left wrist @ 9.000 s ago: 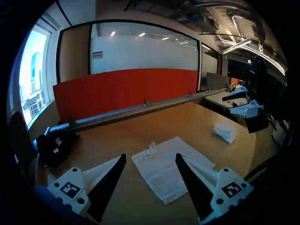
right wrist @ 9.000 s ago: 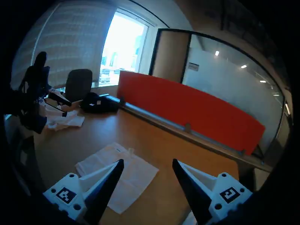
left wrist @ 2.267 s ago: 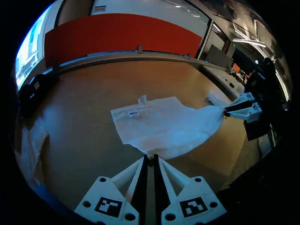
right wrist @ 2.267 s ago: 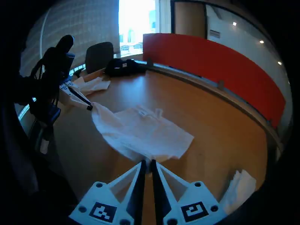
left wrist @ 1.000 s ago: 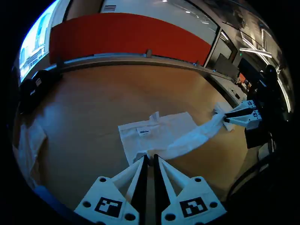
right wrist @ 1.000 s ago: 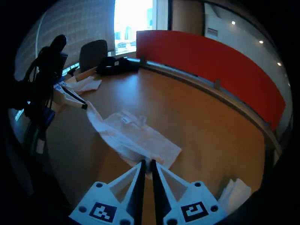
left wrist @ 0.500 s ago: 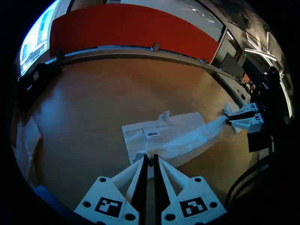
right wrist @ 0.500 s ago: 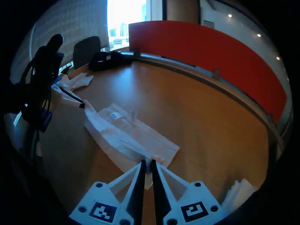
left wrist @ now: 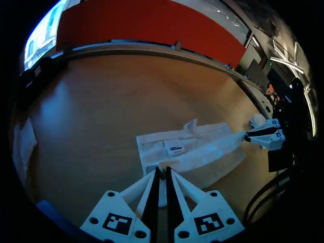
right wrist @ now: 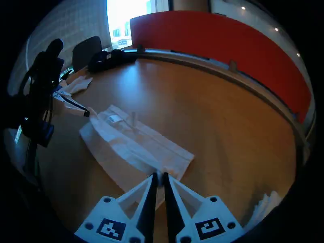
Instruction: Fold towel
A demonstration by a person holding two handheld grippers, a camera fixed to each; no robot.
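Note:
A white towel (left wrist: 202, 156) lies on the wooden table (left wrist: 101, 109), its lifted edge stretched between both grippers and doubled over the flat part with the label. At the bottom of the left gripper view, my left gripper (left wrist: 162, 173) is shut on one corner of that edge. The right gripper (left wrist: 247, 137) pinches the opposite corner at the far right. In the right gripper view, the right gripper (right wrist: 159, 175) is shut on the towel (right wrist: 133, 148) corner, and the left gripper (right wrist: 86, 112) holds the far corner at left.
A red partition (left wrist: 154, 24) runs along the table's far edge. A black bag (right wrist: 109, 56) and a chair (right wrist: 87, 50) stand at the far left. A crumpled white cloth (right wrist: 79, 85) lies near them. A folded stack of towels (right wrist: 265, 206) sits at the near right.
Both grippers, shut on the towel's corners, have carried the lifted edge forward over the flat part and lowered it. The fold now lies closer to the table.

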